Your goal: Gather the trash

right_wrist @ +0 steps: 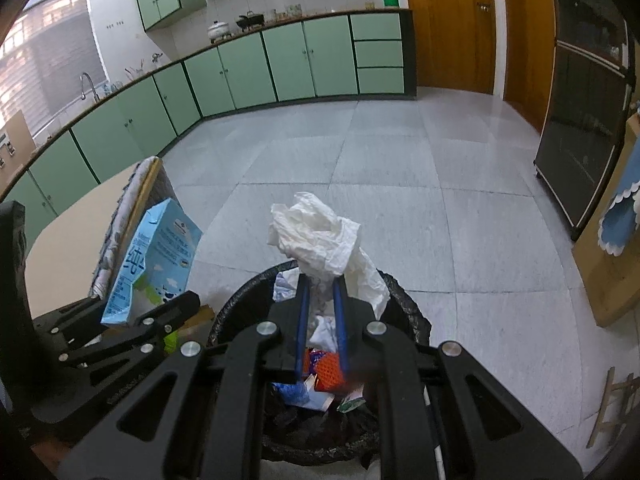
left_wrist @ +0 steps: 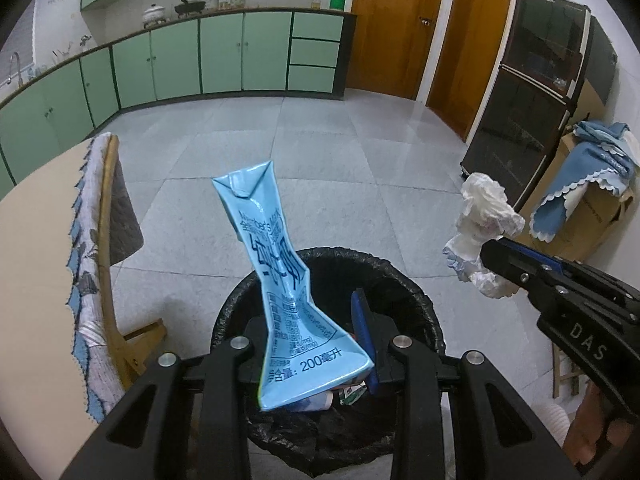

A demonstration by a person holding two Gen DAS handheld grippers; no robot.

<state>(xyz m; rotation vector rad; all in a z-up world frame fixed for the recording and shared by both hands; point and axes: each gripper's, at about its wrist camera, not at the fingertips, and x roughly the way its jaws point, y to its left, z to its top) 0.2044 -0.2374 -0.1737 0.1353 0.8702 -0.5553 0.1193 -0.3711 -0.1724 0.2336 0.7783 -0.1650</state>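
Your left gripper (left_wrist: 320, 344) pinches the flattened blue milk carton (left_wrist: 280, 280) by its lower end, the carton tilting up toward 11 o'clock above the black-lined trash bin (left_wrist: 404, 280), which already holds wrappers and scraps. Your right gripper (right_wrist: 320, 320) is clamped narrow on the crumpled white tissue (right_wrist: 316, 240), its blue pads (right_wrist: 340, 320) squeezing the wad at 12 o'clock over the same bin, with your left gripper and carton at 9 o'clock beside it. Farther off, the cloth-covered table (left_wrist: 48, 216) lies at 9 o'clock, grey floor tiles (left_wrist: 320, 140) run to the green cabinets (left_wrist: 240, 56) at 12 o'clock, and the wooden doors (left_wrist: 400, 24) stand at 1 o'clock.
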